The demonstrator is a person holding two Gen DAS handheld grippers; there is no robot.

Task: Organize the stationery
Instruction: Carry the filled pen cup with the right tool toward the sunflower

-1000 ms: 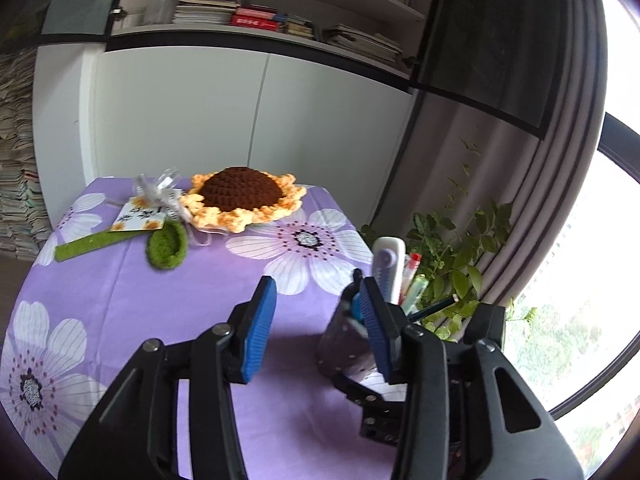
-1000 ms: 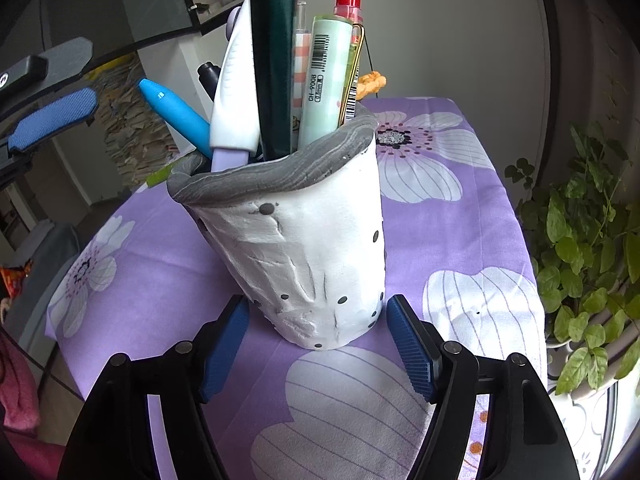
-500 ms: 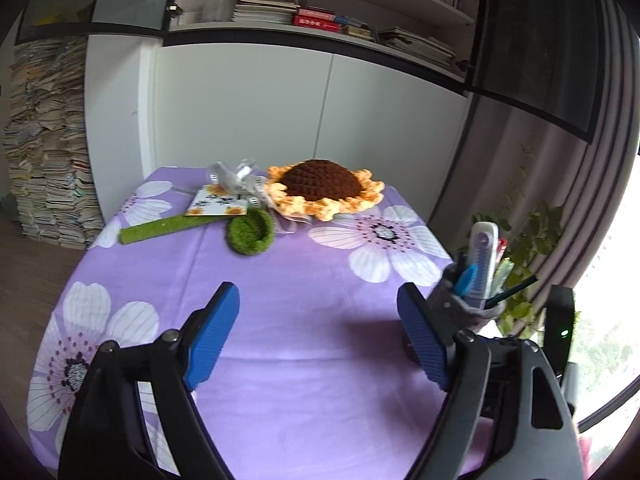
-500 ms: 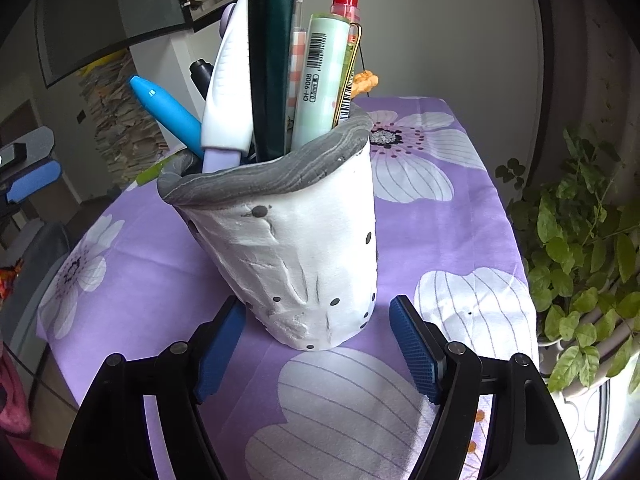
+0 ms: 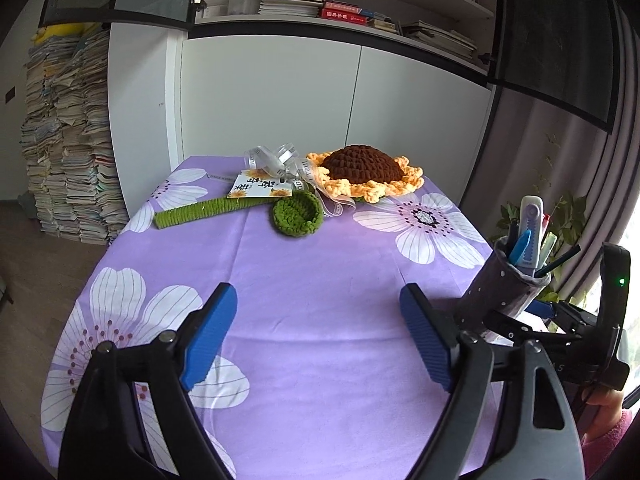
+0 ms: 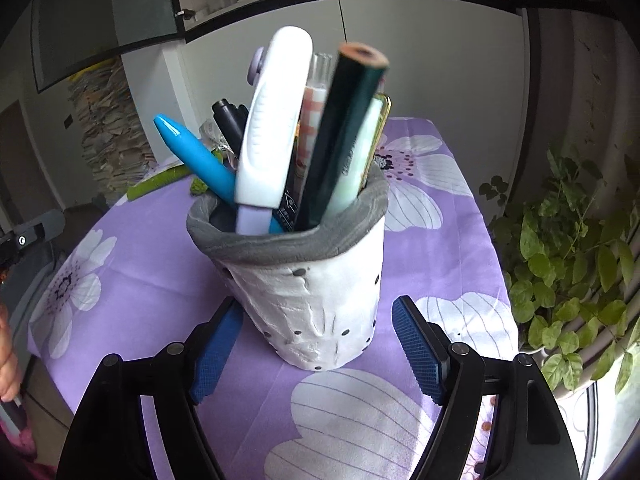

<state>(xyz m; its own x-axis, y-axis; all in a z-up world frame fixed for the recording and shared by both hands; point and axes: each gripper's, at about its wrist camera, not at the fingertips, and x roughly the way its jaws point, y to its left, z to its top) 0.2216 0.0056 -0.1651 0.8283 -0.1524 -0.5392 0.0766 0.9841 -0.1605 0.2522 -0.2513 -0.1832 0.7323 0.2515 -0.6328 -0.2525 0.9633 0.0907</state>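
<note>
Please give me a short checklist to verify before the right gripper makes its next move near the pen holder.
1. Right gripper open wide: ok.
2. Pen holder upright on the tablecloth: ok.
3. Blue pads touching the holder: cannot tell; a gap shows on the right pad's side.
4. Stationery inside the holder, such as the blue pen and dark green pencil: ok.
5. Left gripper open, holding nothing: ok.
</note>
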